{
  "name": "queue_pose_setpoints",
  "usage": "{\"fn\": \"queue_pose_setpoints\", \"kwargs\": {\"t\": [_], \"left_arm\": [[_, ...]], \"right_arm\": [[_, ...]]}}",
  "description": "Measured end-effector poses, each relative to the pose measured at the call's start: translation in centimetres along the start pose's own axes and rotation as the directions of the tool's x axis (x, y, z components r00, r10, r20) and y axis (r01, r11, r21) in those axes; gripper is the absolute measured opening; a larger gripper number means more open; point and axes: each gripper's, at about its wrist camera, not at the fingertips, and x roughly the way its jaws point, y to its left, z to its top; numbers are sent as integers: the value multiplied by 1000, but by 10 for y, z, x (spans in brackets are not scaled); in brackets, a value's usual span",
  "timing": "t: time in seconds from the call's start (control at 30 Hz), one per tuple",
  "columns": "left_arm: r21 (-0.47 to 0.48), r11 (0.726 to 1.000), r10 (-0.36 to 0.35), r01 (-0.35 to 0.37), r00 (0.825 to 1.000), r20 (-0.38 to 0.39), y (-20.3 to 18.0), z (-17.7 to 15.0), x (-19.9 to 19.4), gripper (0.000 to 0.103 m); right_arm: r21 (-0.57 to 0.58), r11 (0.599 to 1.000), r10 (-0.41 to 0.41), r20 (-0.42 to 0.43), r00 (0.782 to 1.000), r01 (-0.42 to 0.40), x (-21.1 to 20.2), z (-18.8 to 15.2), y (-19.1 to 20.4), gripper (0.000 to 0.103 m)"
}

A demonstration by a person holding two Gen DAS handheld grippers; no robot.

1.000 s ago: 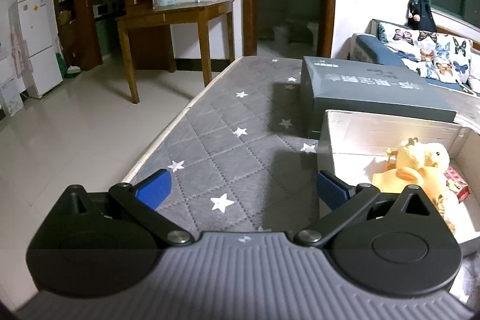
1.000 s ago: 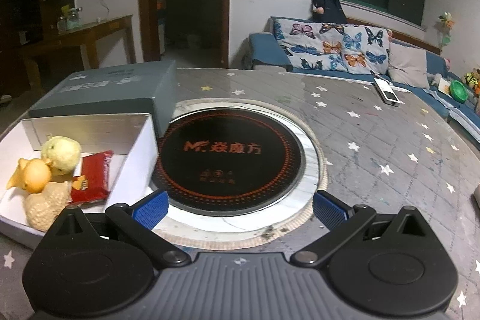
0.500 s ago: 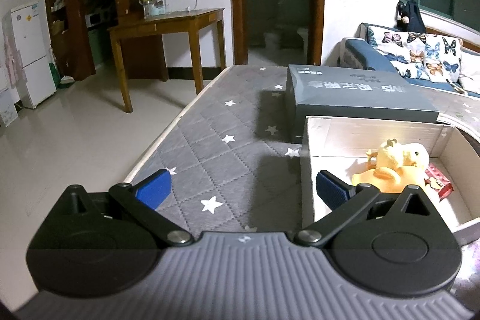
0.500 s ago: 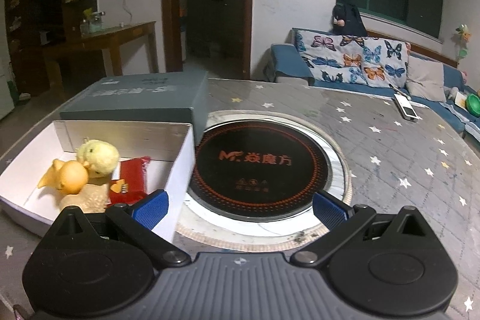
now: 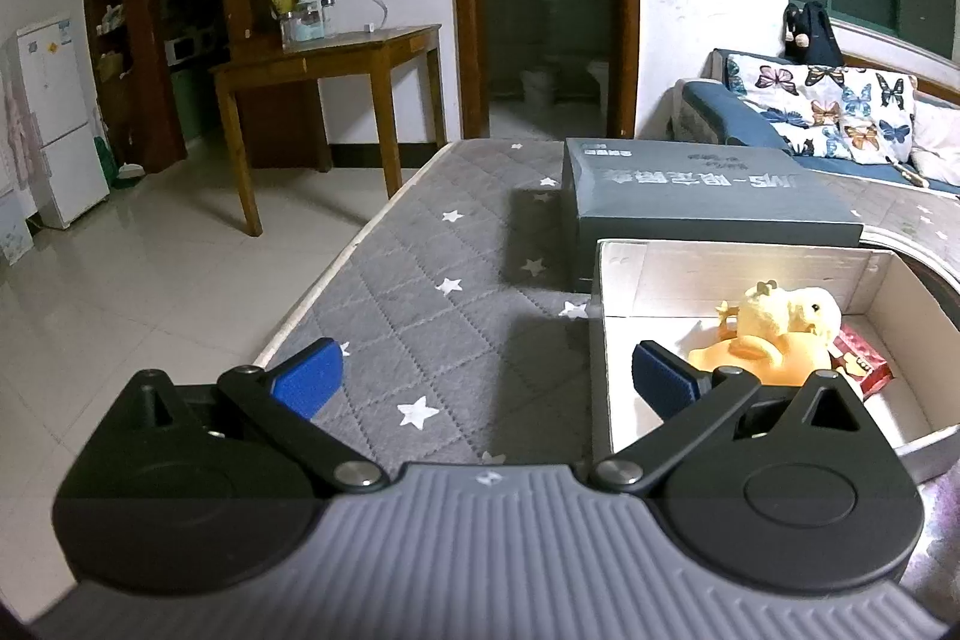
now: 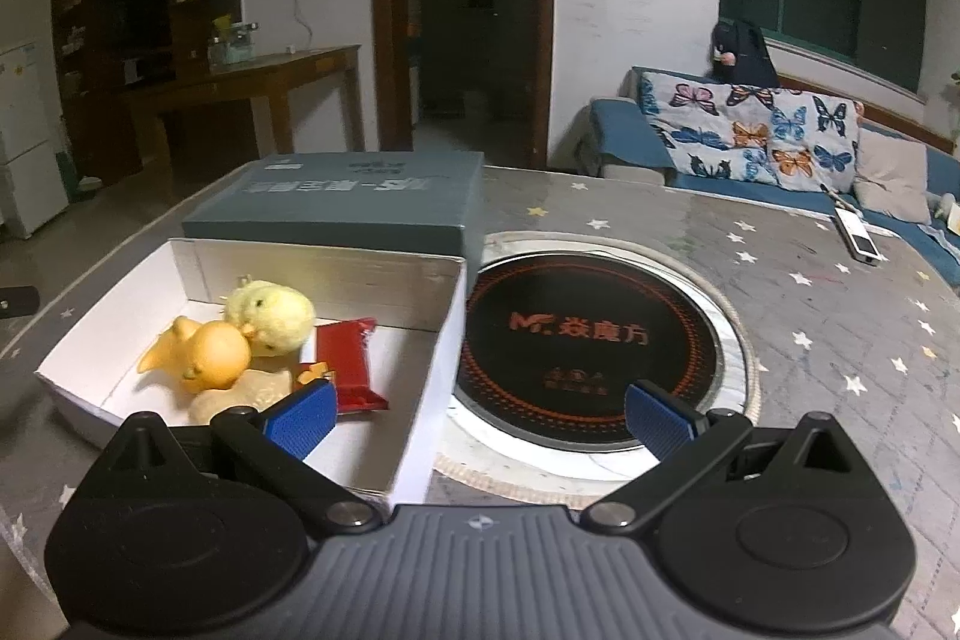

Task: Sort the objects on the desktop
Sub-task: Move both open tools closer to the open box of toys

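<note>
A white open box [image 6: 441, 358] [image 5: 600, 340] sits on the grey star-patterned table. Inside it lie a yellow plush chick [image 6: 273, 316] [image 5: 786, 313], an orange rubber duck [image 6: 207, 355] [image 5: 756, 355], a beige toy [image 6: 240, 397] and a red snack packet [image 6: 351, 361] [image 5: 861, 361]. My left gripper [image 5: 483, 379] is open and holds nothing, hovering over the table just left of the box. My right gripper [image 6: 480, 415] is open and holds nothing, above the box's right wall and the black induction plate [image 6: 591, 340].
A grey-green closed box [image 6: 354, 202] [image 5: 702, 202] stands behind the white one. A white remote [image 6: 858, 238] lies at the table's far right edge. Beyond are a butterfly-print sofa [image 6: 762, 130], a wooden table [image 5: 324, 64], a fridge [image 5: 54, 118] and tiled floor.
Both grippers have pulled back and risen, so the white box and its toys sit more centrally in each view. Both stay open. The box's contents have not moved.
</note>
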Motion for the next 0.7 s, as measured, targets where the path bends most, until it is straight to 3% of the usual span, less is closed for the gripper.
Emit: {"fn": "queue_pose_setpoints", "kwargs": {"t": [0.7], "left_arm": [[31, 999, -41, 41, 999, -4, -16, -4, -13, 103]], "right_arm": [[-33, 995, 97, -1, 995, -97, -9, -8, 36, 103]]}}
